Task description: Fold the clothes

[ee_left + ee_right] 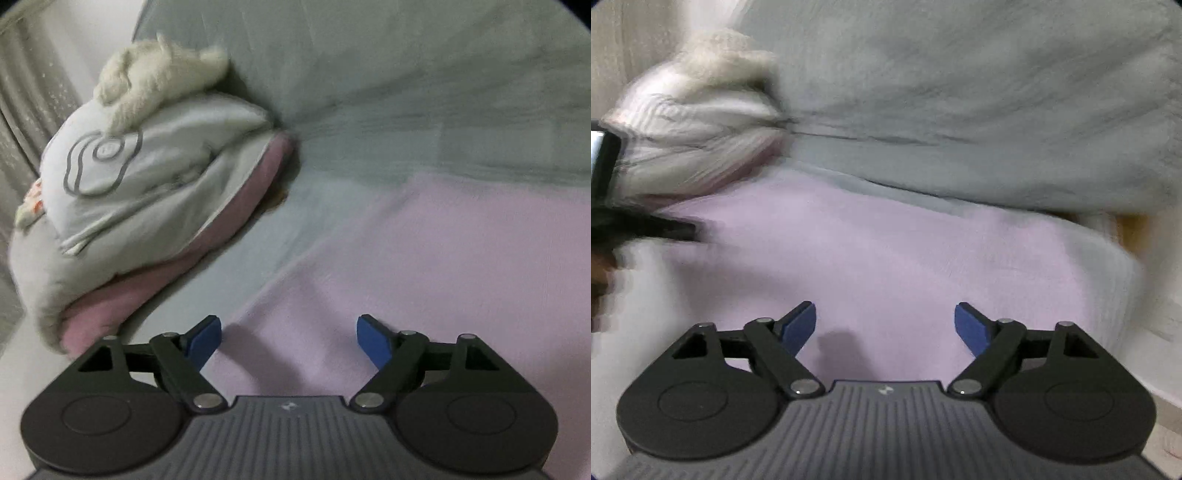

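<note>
A pale pink garment (pixel 443 258) lies flat on the grey bed sheet (pixel 406 92). My left gripper (pixel 289 341) is open and empty, just above the pink cloth near its left edge. In the right wrist view the same pink garment (pixel 886 258) spreads across the middle, and my right gripper (pixel 885 328) is open and empty above it. The left gripper shows as a dark blurred shape (pixel 646 225) at the left edge of that view. Both views are blurred by motion.
A pile of clothes (pixel 147 177) sits at the left: a white garment with a grey logo, a fluffy cream piece on top, a pink one beneath. It also shows in the right wrist view (pixel 698 129). A curtain (pixel 29 92) hangs far left.
</note>
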Available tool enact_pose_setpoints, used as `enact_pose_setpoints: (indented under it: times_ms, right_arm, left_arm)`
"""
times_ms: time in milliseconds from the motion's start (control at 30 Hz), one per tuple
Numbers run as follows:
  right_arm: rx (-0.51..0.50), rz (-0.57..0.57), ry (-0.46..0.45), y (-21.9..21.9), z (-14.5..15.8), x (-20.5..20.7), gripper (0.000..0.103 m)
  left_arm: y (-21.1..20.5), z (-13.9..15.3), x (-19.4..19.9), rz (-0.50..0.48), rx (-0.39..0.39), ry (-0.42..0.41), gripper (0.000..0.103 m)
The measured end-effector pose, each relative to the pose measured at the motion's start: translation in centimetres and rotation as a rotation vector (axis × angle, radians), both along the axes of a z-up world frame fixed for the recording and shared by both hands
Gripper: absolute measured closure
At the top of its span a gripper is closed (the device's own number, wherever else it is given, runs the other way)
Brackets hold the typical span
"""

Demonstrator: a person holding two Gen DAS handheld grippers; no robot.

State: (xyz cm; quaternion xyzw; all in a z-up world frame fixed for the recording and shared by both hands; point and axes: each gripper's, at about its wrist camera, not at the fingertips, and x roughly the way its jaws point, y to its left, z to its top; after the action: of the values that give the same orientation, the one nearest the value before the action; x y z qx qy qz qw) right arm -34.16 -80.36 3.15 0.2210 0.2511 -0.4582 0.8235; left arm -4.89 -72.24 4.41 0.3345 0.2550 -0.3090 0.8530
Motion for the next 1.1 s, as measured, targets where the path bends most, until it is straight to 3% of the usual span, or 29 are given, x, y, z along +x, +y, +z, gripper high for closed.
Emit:
enact_pose_setpoints:
  times_ms: [67,133,167,233,267,333,367,400,433,533,633,667,700,767,833,867,967,1100]
  right_arm:
    - [-0.010,0.001,-0.047,-0.4,-0.9,-2.4,0.067]
    - [-0.048,0.073,-0.031,-0.4,-1.4,-3.4,0.071]
    - [-0.057,0.067,-0.028,-0.5,-1.0,-3.8,0.076]
    - [-0.137,-0.037,-0.004,0.2,0.3,-4.2,0.068]
    - [-0.229,-0.109,0.019,1.6,1.1,-4.0,0.057]
    - [-0.296,-0.099,-0.009,3.6,2.0,-3.9,0.038]
    - [-0.240,-0.010,0.004,3.7,1.3,-3.0,0.024]
    - [-0.180,0.082,0.019,3.7,0.6,-2.1,0.021]
    - [-0.127,0.100,0.076,3.5,-1.0,-1.2,0.021]
    - [-0.155,0.073,0.065,4.4,-2.9,-1.7,0.017]
    - [-0.231,0.052,0.058,6.5,-0.7,-2.6,0.017]
    - [-0.302,0.037,-0.031,8.4,0.4,-3.7,0.016]
    - [-0.283,0.035,-0.050,8.7,0.0,-3.8,0.010]
    - [-0.029,0.098,0.046,6.4,-3.1,-2.2,0.006]
    - [0.023,0.052,-0.015,5.7,-3.2,-3.3,0.005]
    - [0.057,-0.051,-0.105,5.5,-1.5,-4.7,0.005]
    - [-0.014,-0.089,-0.190,7.6,1.5,-4.6,0.005]
    - [-0.069,0.199,-0.173,13.3,5.7,1.7,0.005]
  left_arm:
    - [0.2,0.0,1.3,0.029,-0.028,0.063,0.016]
    - [0.5,-0.1,2.7,0.061,-0.058,0.133,0.015]
    - [0.4,0.1,2.7,0.060,-0.059,0.125,0.015]
    - [0.4,0.8,1.4,0.036,-0.076,0.027,0.015]
    - [0.5,1.2,0.7,0.025,-0.090,-0.026,0.016]
    - [0.8,1.8,-0.6,-0.020,-0.144,-0.032,0.015]
    - [1.0,2.0,-1.5,-0.060,-0.187,0.000,0.015]
    - [0.8,1.5,-2.2,-0.092,-0.183,0.038,0.012]
    - [0.4,0.7,-2.8,-0.120,-0.146,0.081,0.009]
    - [0.1,-1.3,-4.5,-0.148,-0.067,0.008,0.000]
    - [1.1,-0.1,-3.4,-0.089,-0.119,0.111,0.001]
    - [1.9,0.4,-2.9,-0.084,-0.140,0.150,0.001]
    - [2.4,0.8,-2.6,-0.082,-0.145,0.170,0.001]
    - [4.5,2.2,-2.1,-0.088,-0.142,0.197,0.001]
    - [7.5,3.9,-1.9,-0.079,-0.155,0.183,0.001]
    - [9.8,5.0,-1.8,-0.065,-0.164,0.150,0.001]
    - [16.8,7.0,-2.0,0.024,-0.214,0.105,0.001]
    - [28.8,8.5,-2.1,0.257,-0.275,0.135,0.001]
